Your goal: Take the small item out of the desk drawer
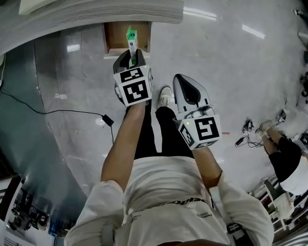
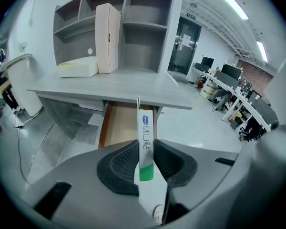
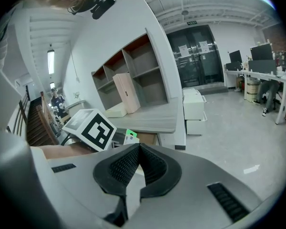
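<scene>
Grey right gripper (image 3: 137, 149): nearest, jaws together, empty; best kept idle and clear.
Left gripper (image 2: 145, 144): clamped on box; advise a steady squeeze, drawing up and back.
White-green box (image 2: 146, 128): edge-on between the jaws, far end past the tips, over the drawer.
Drawer (image 2: 119, 123): open, far, under desk (image 2: 109, 87).

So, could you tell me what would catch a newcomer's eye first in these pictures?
The slim white-and-green box stands out first. It is clamped upright in the left hand-held gripper, in front of the open wooden drawer under the grey desk. Next comes the right hand-held gripper, jaws together and empty, held back nearer the person's body.
</scene>
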`<state>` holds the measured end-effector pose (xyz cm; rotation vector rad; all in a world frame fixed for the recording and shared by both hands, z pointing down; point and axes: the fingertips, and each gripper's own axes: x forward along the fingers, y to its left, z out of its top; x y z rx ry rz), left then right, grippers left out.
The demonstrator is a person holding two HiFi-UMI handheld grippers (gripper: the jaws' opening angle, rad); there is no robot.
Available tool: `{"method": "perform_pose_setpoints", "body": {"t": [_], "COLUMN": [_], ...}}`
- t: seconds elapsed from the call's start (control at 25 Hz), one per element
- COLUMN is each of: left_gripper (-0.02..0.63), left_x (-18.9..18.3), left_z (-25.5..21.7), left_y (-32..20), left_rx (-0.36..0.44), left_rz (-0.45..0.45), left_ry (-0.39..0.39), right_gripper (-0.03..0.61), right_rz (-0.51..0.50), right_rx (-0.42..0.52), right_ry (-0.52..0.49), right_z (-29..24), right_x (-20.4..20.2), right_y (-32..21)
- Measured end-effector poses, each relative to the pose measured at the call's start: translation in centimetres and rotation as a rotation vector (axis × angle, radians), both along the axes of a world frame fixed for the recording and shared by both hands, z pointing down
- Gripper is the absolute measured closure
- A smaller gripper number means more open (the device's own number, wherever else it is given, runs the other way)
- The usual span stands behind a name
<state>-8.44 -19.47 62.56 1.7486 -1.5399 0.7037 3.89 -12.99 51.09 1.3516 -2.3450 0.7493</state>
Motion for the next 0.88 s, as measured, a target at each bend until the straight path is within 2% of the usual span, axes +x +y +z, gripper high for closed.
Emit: {"method": "perform_pose_setpoints", "body": {"t": [0.48,0.88], "left_gripper": [0.512,0.512], "left_x": [0.8,-0.1], "left_z": [-9.0,-15.8], "left_y": [1.9,3.8], "left_rx": [0.092,0.189], "left_rz": [0.028,0.041], "left_ry": [-0.004,0.008], "right_gripper": [0.546,0.546], "right_rz": [-0.013,-0.018], "right_rx": [0.055,0.088], "right_ry": [-0.023,-0.019], "right_z": [-6.5,-11.6], "right_x": [0.5,0.1], "right_y": [0.3,-0.2]}}
